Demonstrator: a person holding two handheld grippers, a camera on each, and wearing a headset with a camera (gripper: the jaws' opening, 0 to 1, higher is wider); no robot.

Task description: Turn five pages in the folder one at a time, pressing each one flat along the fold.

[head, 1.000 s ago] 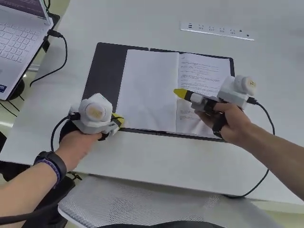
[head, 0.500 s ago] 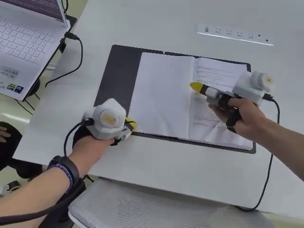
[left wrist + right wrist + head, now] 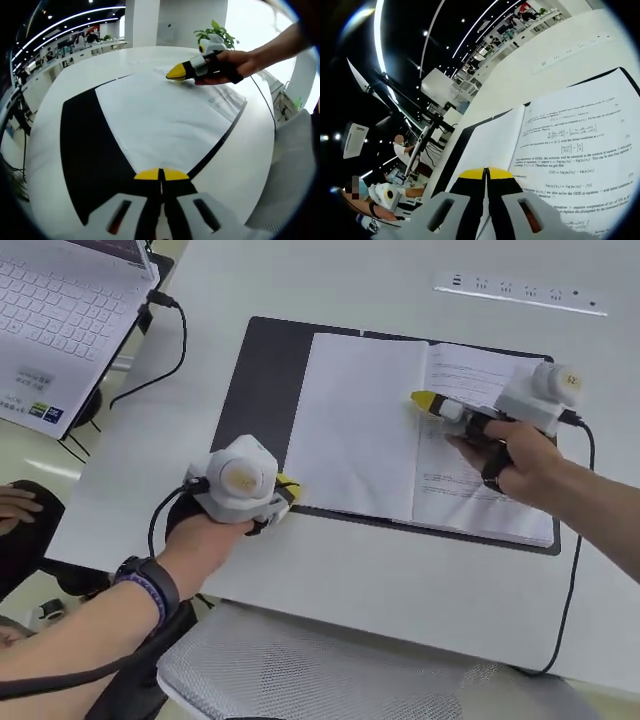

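Black folder (image 3: pixel 262 380) lay open on the white table (image 3: pixel 340 575), with a blank page (image 3: pixel 355 425) across its middle and a printed page (image 3: pixel 485 495) at 3 o'clock of the fold. In the head view the left gripper (image 3: pixel 288 486) sat at the folder's 7 o'clock edge, just beside the blank page's near corner. Its own view showed the 2 yellow tips pressed together with nothing between them, over the border of black cover and white paper. The right gripper (image 3: pixel 422 400), held by the right hand (image 3: pixel 512 455), reached in from 3 o'clock. Its 2 jaws were likewise closed tip to tip, pointing across the top of the printed page to the fold. Whether its tip touched the paper I could not tell. A laptop (image 3: pixel 55 320) stood at 10 o'clock of the folder and a power strip (image 3: pixel 520 293) at 1 o'clock.
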